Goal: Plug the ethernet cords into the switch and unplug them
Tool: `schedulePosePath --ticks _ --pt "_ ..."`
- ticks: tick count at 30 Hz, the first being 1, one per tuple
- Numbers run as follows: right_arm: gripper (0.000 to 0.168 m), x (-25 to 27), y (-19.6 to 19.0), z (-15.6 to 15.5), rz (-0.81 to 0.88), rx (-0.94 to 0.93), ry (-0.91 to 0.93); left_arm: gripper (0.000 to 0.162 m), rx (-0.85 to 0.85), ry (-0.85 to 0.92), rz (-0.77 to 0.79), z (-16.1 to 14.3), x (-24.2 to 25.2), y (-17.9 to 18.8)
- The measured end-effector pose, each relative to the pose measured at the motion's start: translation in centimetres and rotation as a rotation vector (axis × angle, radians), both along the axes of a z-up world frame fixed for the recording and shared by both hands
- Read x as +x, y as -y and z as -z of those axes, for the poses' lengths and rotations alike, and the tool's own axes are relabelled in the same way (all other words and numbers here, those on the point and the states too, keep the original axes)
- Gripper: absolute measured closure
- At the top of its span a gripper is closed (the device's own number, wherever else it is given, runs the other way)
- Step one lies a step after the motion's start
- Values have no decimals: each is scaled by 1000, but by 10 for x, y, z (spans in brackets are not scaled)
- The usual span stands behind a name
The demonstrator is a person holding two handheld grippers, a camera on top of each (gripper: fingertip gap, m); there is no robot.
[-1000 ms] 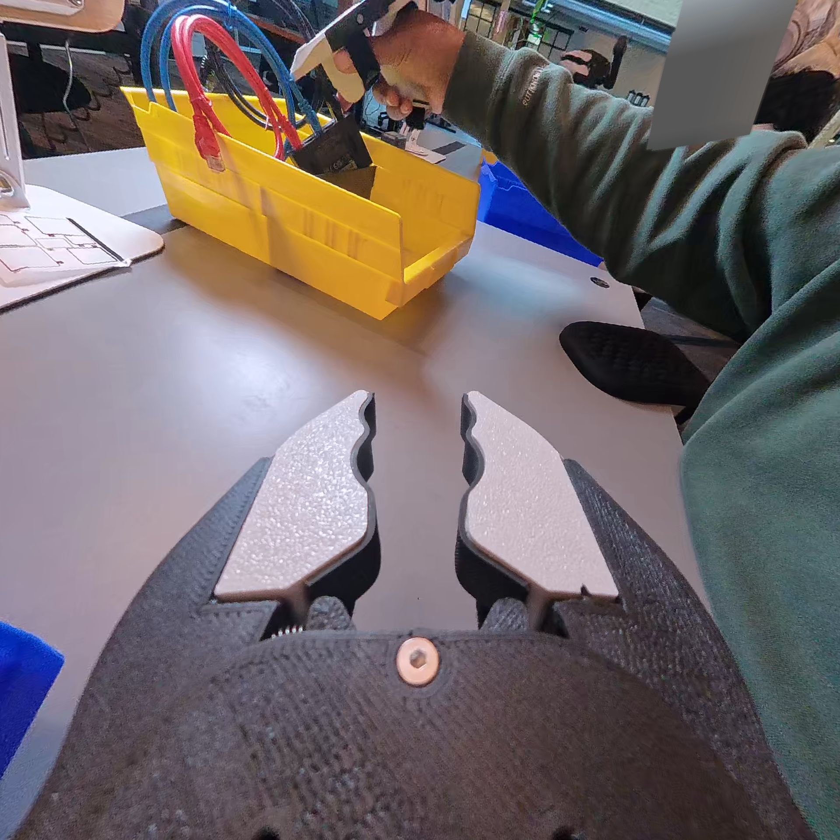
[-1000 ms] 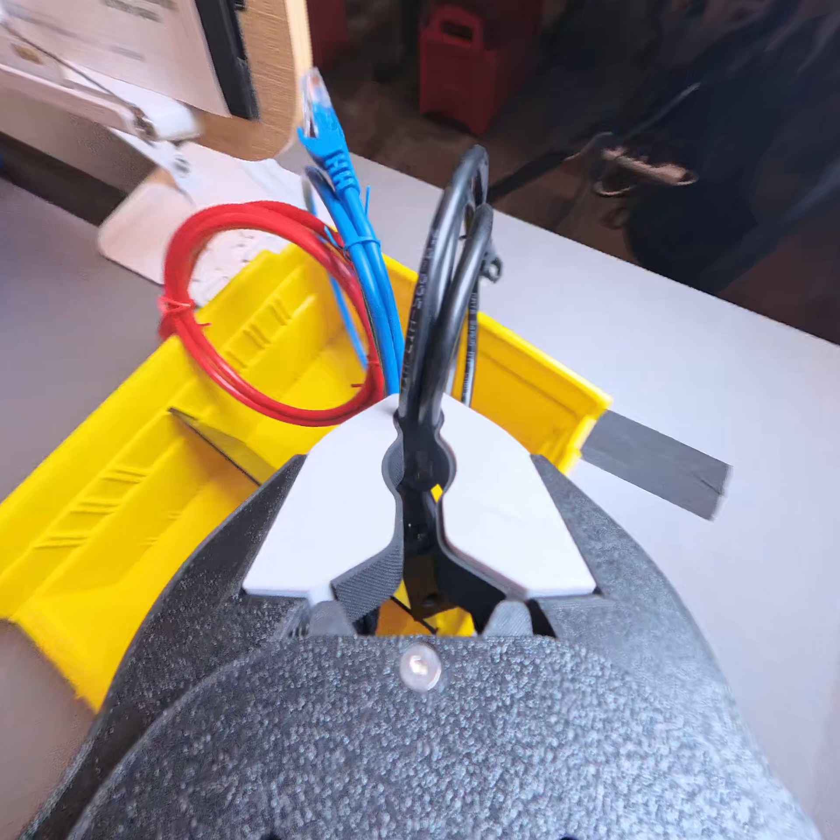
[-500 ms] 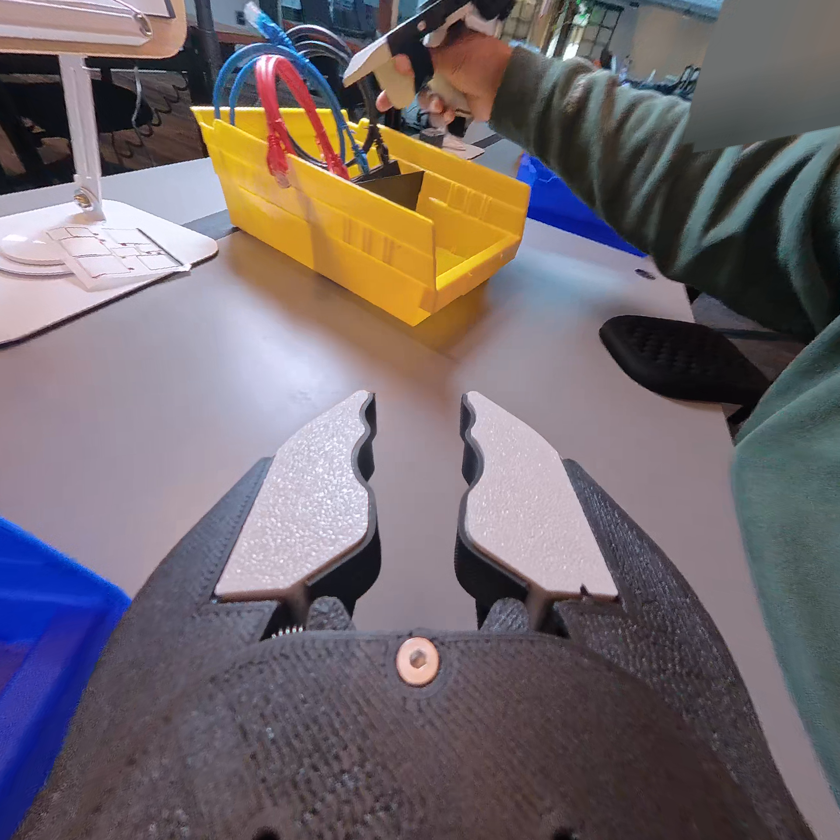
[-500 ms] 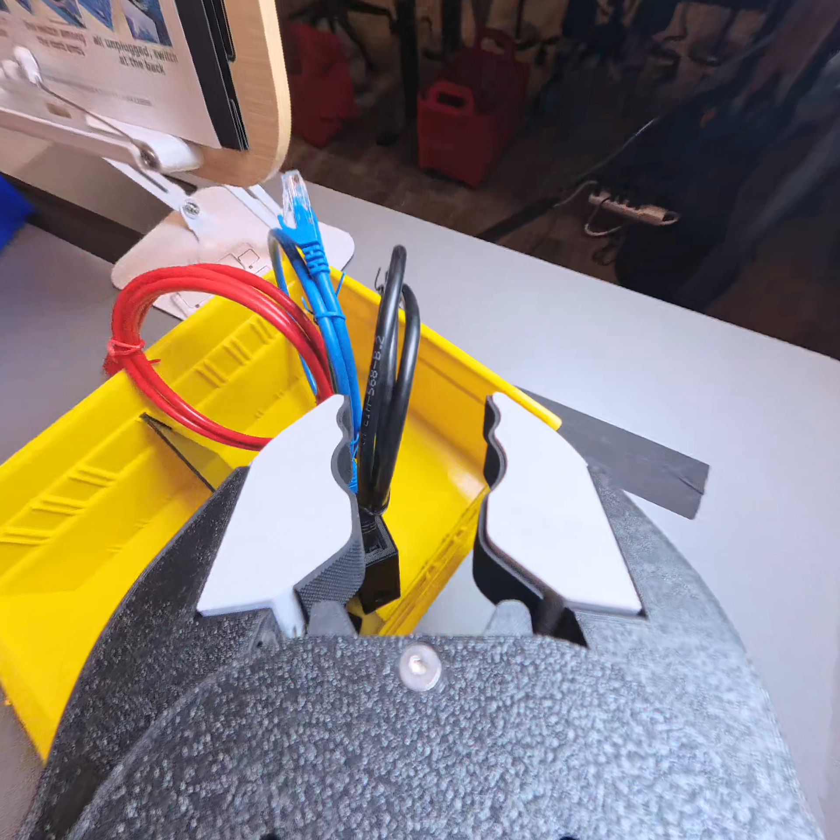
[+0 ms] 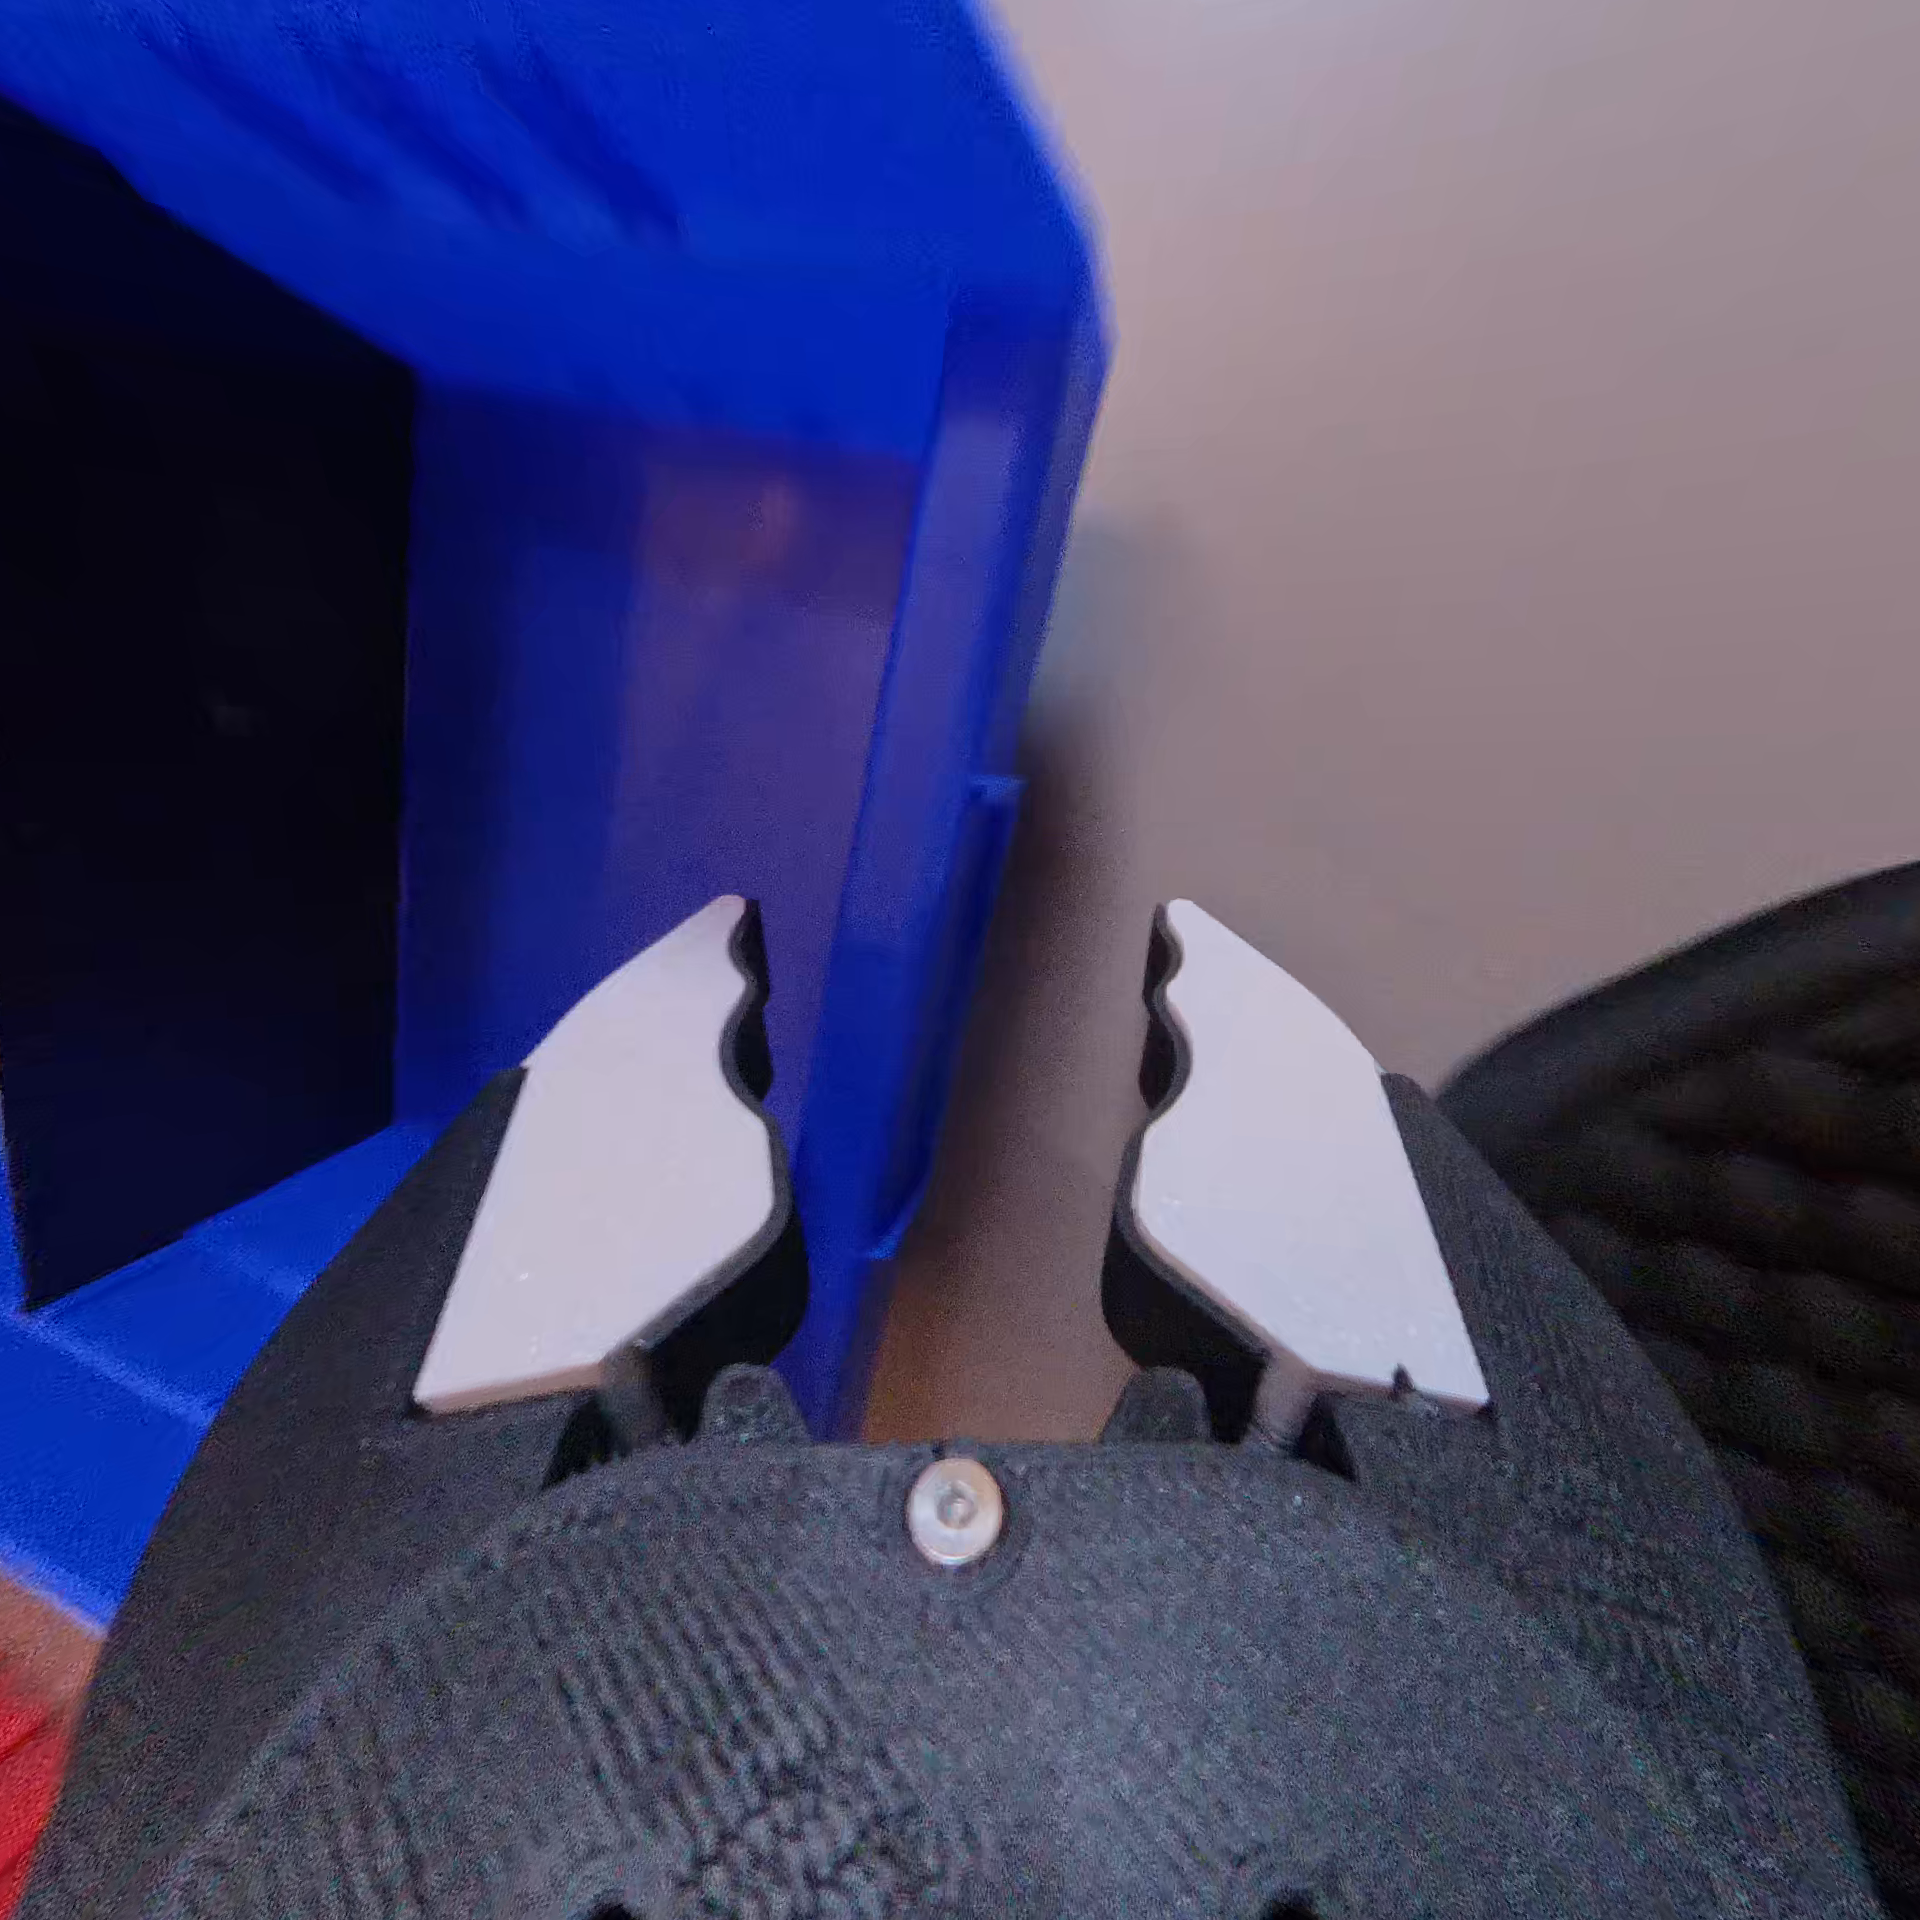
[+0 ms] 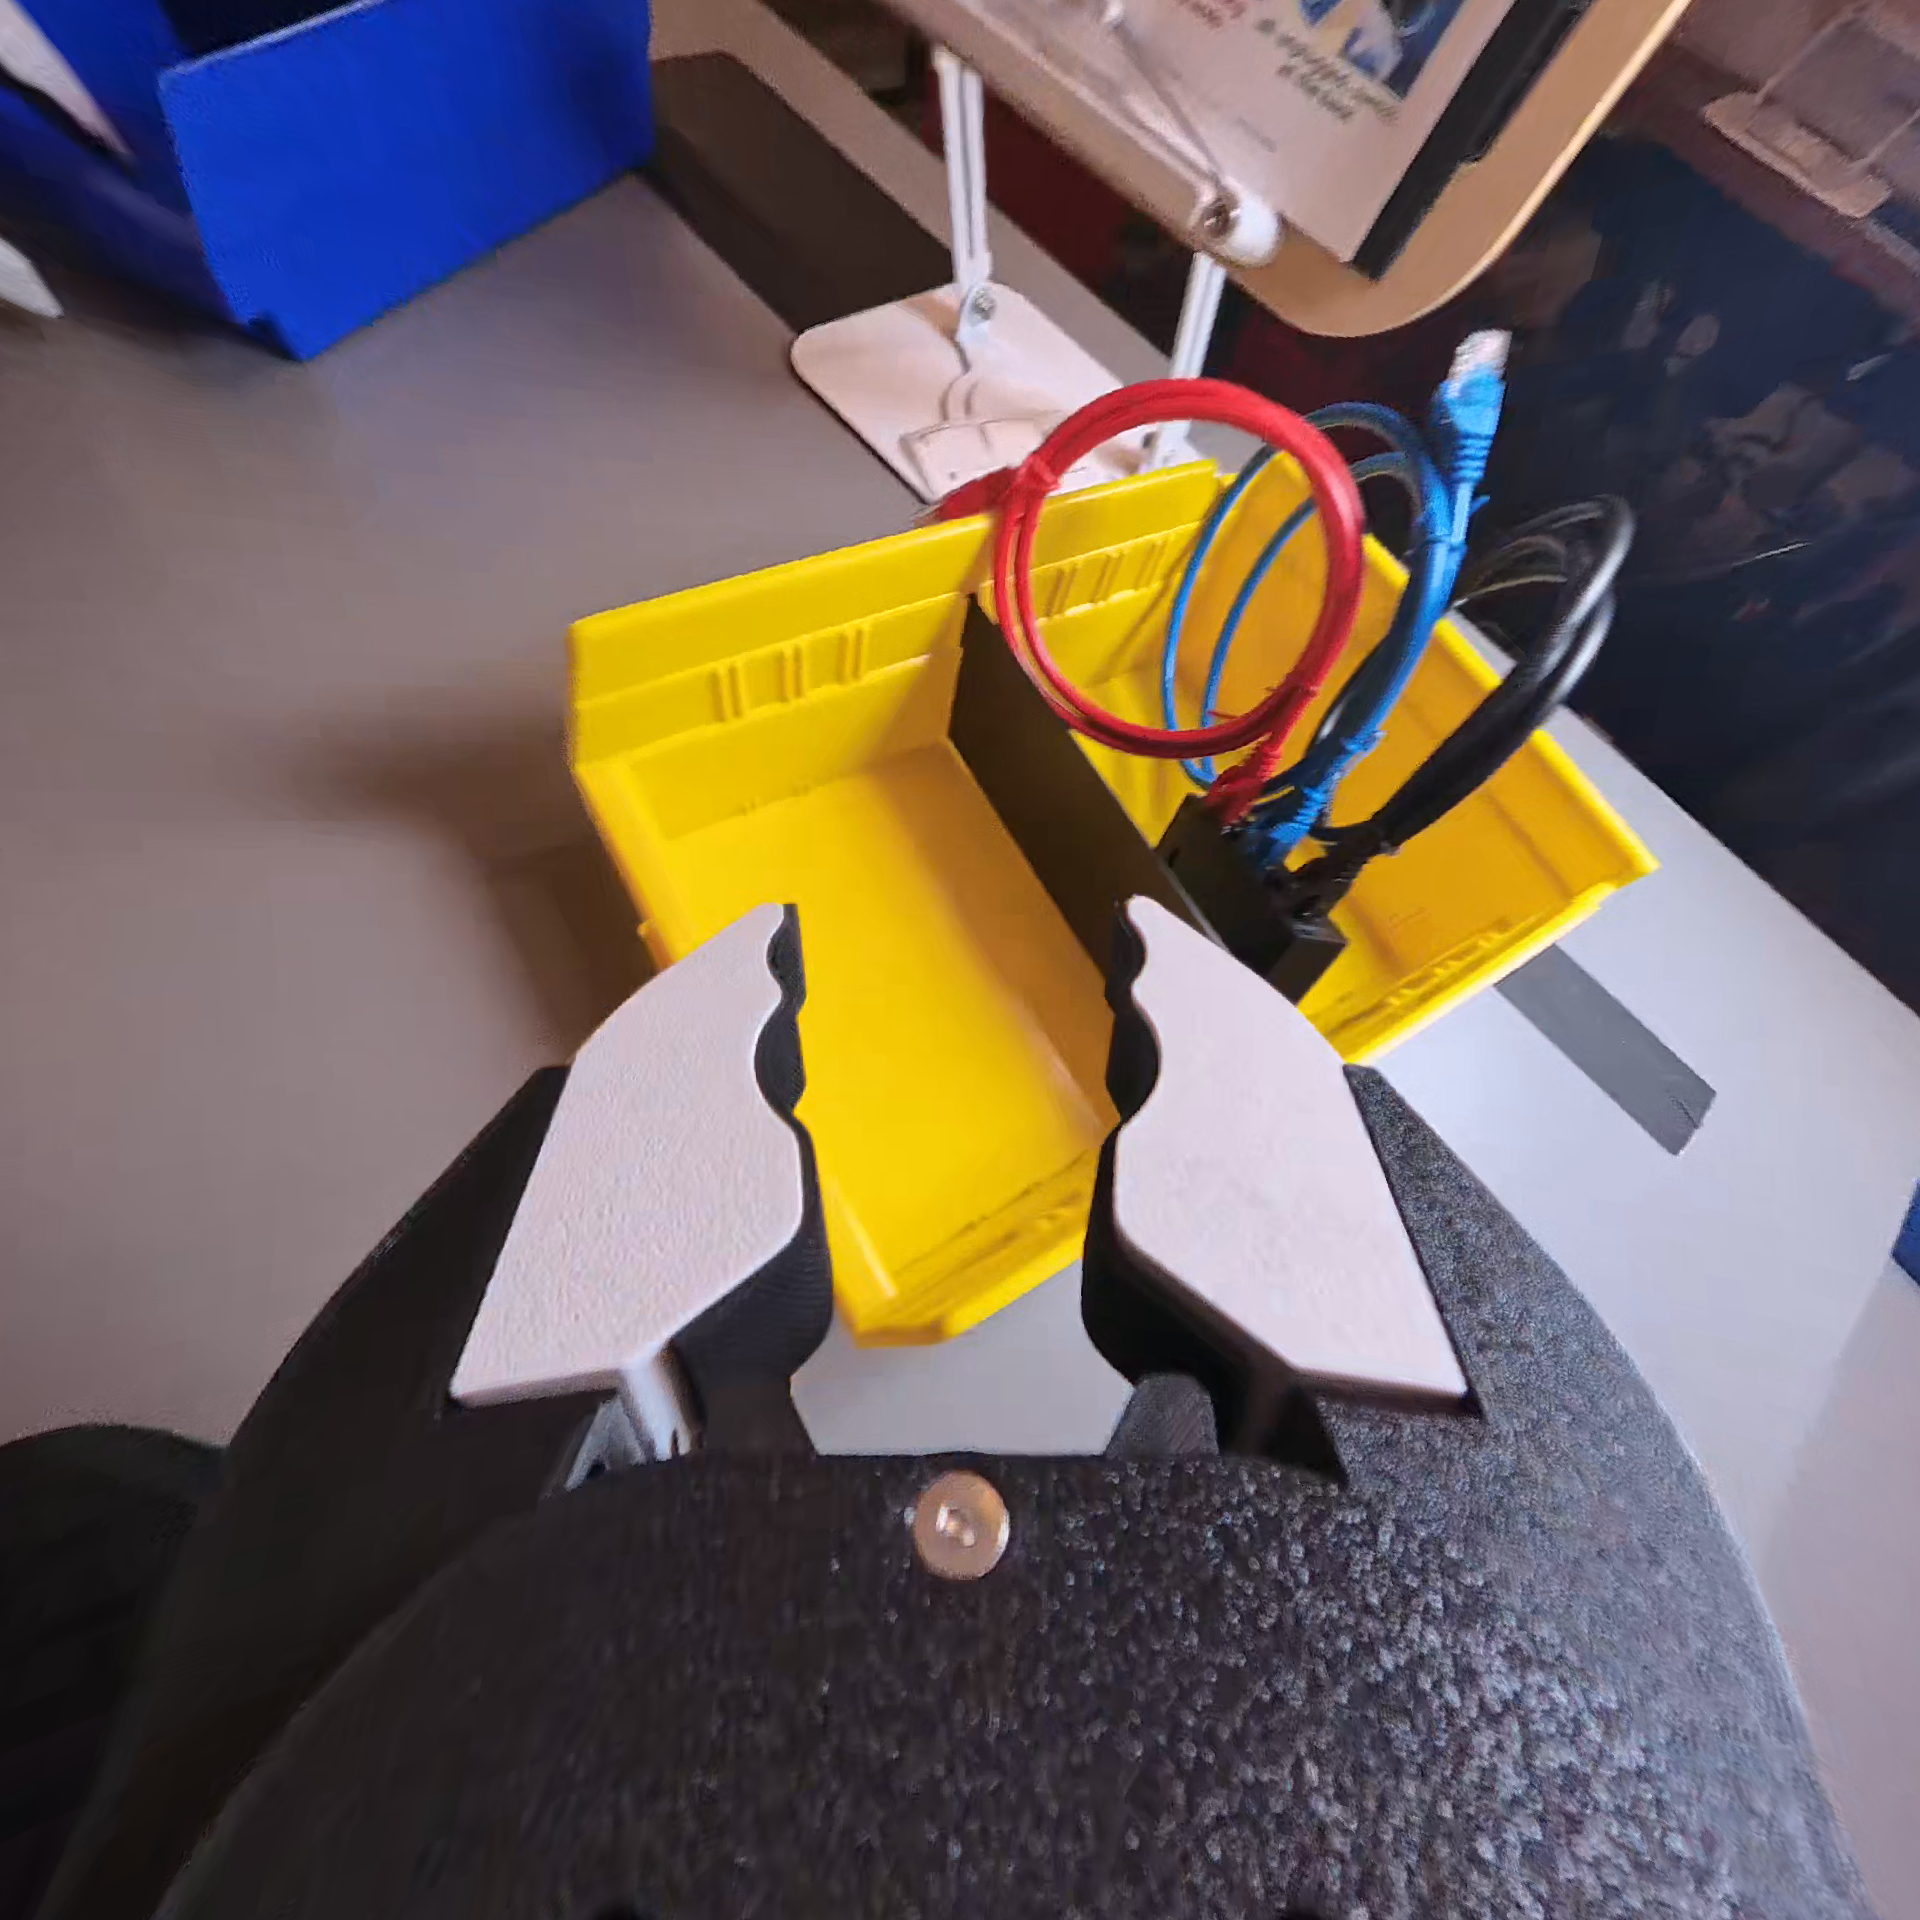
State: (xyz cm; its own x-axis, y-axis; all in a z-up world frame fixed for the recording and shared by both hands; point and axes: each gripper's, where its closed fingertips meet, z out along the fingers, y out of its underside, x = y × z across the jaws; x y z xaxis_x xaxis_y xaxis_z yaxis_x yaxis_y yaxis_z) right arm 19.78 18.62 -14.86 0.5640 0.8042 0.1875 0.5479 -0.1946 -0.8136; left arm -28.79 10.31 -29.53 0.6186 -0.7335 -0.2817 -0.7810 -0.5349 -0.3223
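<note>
Two claws show, one in each wrist view, and both stand spread with nothing between their fingers. The right claw [image 6: 951, 920] hangs above the near end of a yellow bin [image 6: 727, 665] on the grey desk [image 6: 260, 727], its fingers framing the bin's bare near compartment. Beyond its right finger [image 6: 1247, 1174] a black divider [image 6: 1023, 748] crosses the bin, and just past that divider, in the far compartment, sits the black switch [image 6: 1236, 883], ahead and to the right of the claw and apart from it. Three cords rise from the switch: a red cord [image 6: 1174, 561] coiled in a loop nearest the divider, a blue cord [image 6: 1444, 520] whose free plug points upward, and a black cord [image 6: 1538, 644] looping over the bin's far right side. Their lower ends meet the switch's top, though how firmly each is seated cannot be told. Bare desk lies left of the bin; to its right a strip of dark tape [image 6: 1621, 1049] lies flat on the desk by the bin's corner, and the desk edge runs close behind the bin. A white stand base [image 6: 935, 374] sits behind the bin and a blue bin [image 6: 416, 177] stands well apart at the far left. The left claw [image 5: 951, 920] hovers at the right wall of a blue bin [image 5: 935, 468], the left finger [image 5: 613, 1174] over the bin's inside and the right finger [image 5: 1288, 1195] over open desk [image 5: 1507, 416]; the view is blurred. A dark textured object [image 5: 1714, 1143] lies close on the right.
</note>
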Motion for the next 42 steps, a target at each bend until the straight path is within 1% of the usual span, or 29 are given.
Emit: schedulePosePath --ticks 1,2,4,8,11,14,17,18,19,20,22,23,25,28,30,31,32,33,34,36,37,39,40,41,42 --pt "112 -5 12 6 -22 -10 25 117 2 -83 2 8 -10 -5" --pt "111 -10 22 13 -42 -11 52 129 20 -115 25 8 -11 -8" --pt "111 -19 39 26 -78 -14 121 133 4 -186 73 7 -7 -5" --pt "110 -29 59 58 -132 -12 319 135 46 -111 187 -1 43 13" --pt "108 -32 59 82 -162 25 516 134 67 -86 270 -11 79 34" --pt "105 -38 49 102 -179 61 698 134 80 -80 417 -9 125 57" --pt "105 -42 39 120 -191 51 805 134 95 -53 519 -9 169 66" --pt "109 -43 35 126 -195 53 831 134 96 -48 543 -8 180 64" --pt "120 -44 31 130 -201 69 857 134 100 -54 558 -6 188 59" --pt "139 -44 29 134 -215 87 881 133 108 -61 566 -4 194 52" --pt "139 -47 29 135 -220 123 889 133 109 -76 557 2 197 36" --pt "139 -50 35 135 -237 128 875 132 106 -91 536 5 193 28" --pt "139 -64 60 135 -301 154 807 131 132 -74 496 4 189 17" --pt "138 -83 108 134 -369 201 802 128 168 -62 448 3 179 6" --pt "138 -103 144 133 -429 237 750 121 194 -59 380 1 168 0" --pt "137 -114 160 131 -456 271 713 119 193 -30 365 -2 167 3" --pt "134 -121 171 127 -458 317 698 118 188 76 367 -9 173 12" --pt "119 -124 179 118 -423 372 683 116 184 252 370 -24 186 25" --pt "113 -128 190 104 -385 400 620 114 176 433 371 -42 198 40" --pt "112 -135 223 70 -352 328 331 112 139 740 367 -73 214 75" --pt "112 -129 228 53 -295 276 195 112 112 855 362 -81 222 92" --pt "110 -90 210 28 -50 253 22 109 92 971 317 -82 235 114" --pt "110 -63 196 23 101 249 -36 108 107 999 275 -79 243 119" --pt "107 -41 187 25 216 224 -94 108 132 1026 222 -77 250 120" --pt "104 -26 181 33 292 174 -150 106 152 1054 177 -74 260 120"
